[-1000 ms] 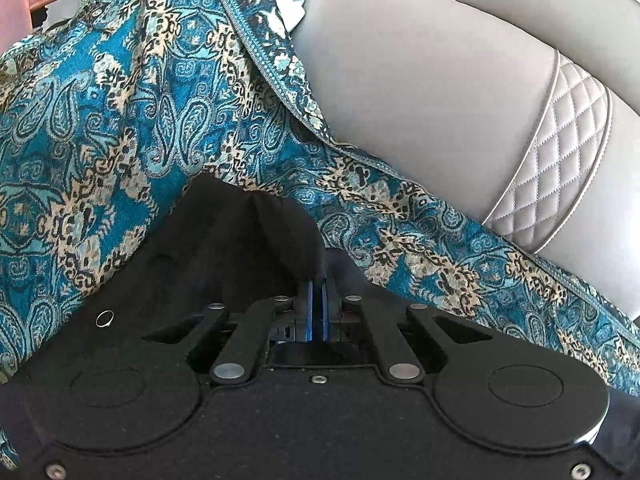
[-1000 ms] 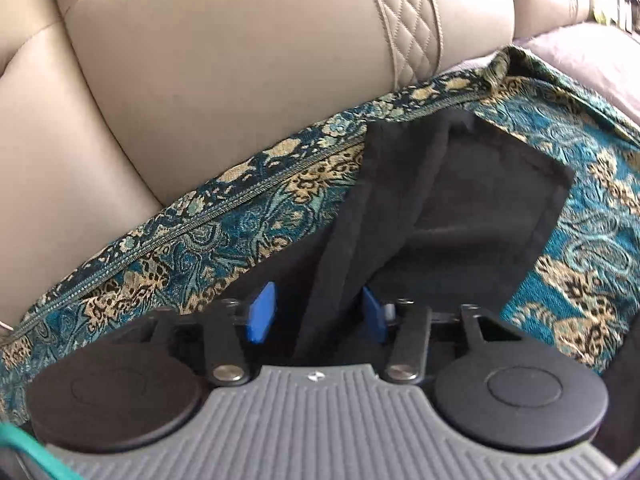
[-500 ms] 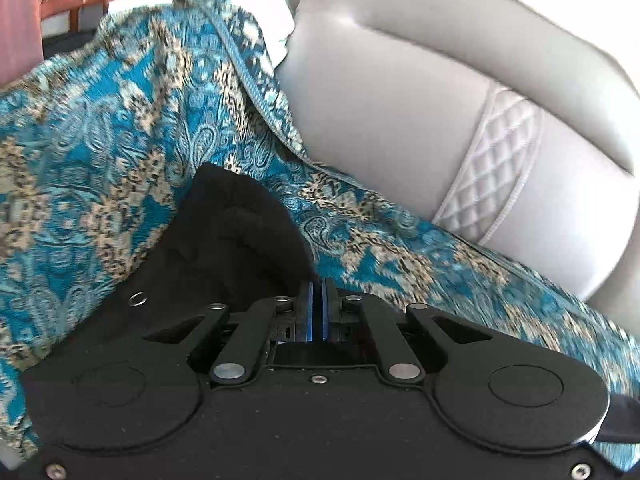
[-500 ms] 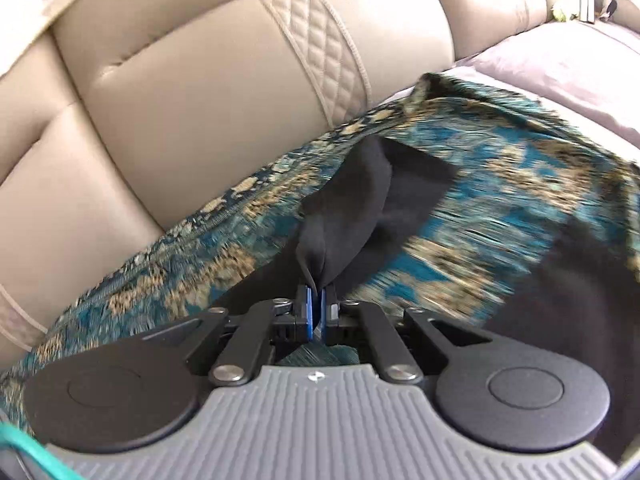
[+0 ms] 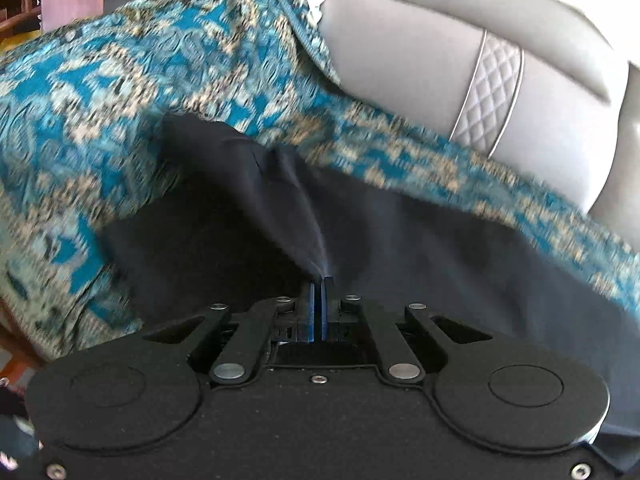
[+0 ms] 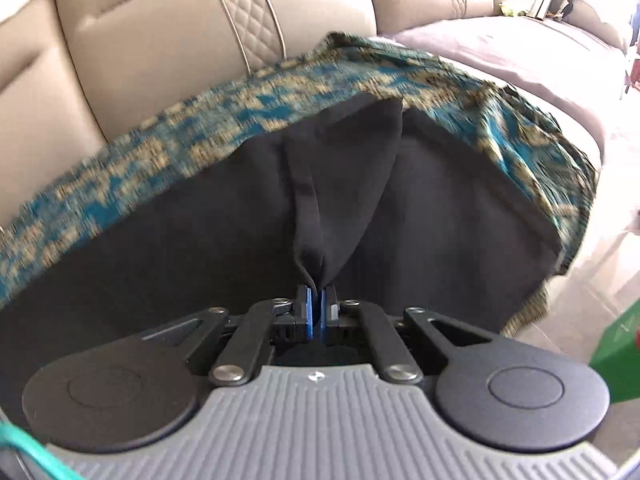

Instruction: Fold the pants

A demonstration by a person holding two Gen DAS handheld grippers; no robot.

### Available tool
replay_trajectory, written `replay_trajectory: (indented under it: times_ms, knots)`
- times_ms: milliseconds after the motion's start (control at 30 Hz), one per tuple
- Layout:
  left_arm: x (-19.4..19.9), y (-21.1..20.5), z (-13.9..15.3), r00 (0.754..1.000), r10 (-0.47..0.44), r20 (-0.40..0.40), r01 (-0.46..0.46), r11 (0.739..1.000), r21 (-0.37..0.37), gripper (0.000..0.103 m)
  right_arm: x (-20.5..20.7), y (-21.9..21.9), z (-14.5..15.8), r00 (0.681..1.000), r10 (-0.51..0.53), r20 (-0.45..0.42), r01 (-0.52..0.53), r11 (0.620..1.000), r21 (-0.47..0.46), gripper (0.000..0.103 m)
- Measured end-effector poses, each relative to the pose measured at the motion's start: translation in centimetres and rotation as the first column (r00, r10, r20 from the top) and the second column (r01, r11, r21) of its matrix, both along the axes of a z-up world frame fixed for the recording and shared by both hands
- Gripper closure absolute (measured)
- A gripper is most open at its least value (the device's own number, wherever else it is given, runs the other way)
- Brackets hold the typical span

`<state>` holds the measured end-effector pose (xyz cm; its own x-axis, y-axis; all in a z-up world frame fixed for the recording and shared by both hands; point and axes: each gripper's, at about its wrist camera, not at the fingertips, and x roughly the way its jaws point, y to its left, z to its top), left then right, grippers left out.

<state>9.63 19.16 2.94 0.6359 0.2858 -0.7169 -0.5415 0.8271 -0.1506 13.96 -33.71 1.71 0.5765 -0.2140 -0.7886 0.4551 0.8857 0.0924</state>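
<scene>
Now both tools are clenching black pants (image 6: 344, 184): right tool (image 6: 318, 300), open a second ago, is gripping a bunched fold; left tool (image 5: 318, 292) is pulling cloth taut. Pants are lifting off the patterned blanket (image 5: 120, 80) on the sofa (image 6: 160, 60); folding is underway.

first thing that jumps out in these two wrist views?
The black pants spread dark across the middle of both views, over a teal and gold patterned throw on a leather sofa. Each tool is shut on a pinch of the black cloth pulled into a ridge: the left tool in its view, the right tool in its own. The throw looks motion-blurred in both.
</scene>
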Motion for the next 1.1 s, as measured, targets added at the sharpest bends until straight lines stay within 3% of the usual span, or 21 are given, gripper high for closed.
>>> replay_trajectory:
  times_ms: [433, 733, 800, 833, 900, 1100]
  knots:
    - [-3.2, -0.7, -3.3, 0.996, -0.019, -0.092, 0.022, 0.999, 0.035, 0.099, -2.3, 0.9, -1.5, 0.996, 0.041, -0.077, -0.047, 0.996, -0.073, 0.097]
    - [-3.5, -1.2, -3.6, 0.993, -0.035, -0.115, 0.041, 0.998, 0.052, 0.098, -2.7, 1.2, -1.8, 0.994, 0.053, -0.094, -0.063, 0.992, -0.107, 0.094]
    - [-3.4, -1.3, -3.6, 0.992, -0.037, -0.119, 0.045, 0.997, 0.058, 0.098, -2.7, 1.3, -1.8, 0.993, 0.061, -0.096, -0.073, 0.990, -0.122, 0.088]
    - [-3.3, -1.3, -3.6, 0.992, -0.038, -0.122, 0.046, 0.997, 0.060, 0.098, -2.6, 1.3, -1.8, 0.994, 0.055, -0.096, -0.068, 0.988, -0.136, 0.067]
    - [-3.2, -1.2, -3.8, 0.991, -0.040, -0.125, 0.048, 0.997, 0.059, 0.098, -2.4, 0.8, -1.8, 0.997, 0.028, -0.070, -0.040, 0.985, -0.166, 0.060]
    - [-3.1, -1.1, -3.9, 0.991, -0.045, -0.127, 0.053, 0.997, 0.063, 0.098, -0.9, -3.1, -1.9, 0.997, -0.074, -0.012, 0.072, 0.987, -0.143, 0.058]
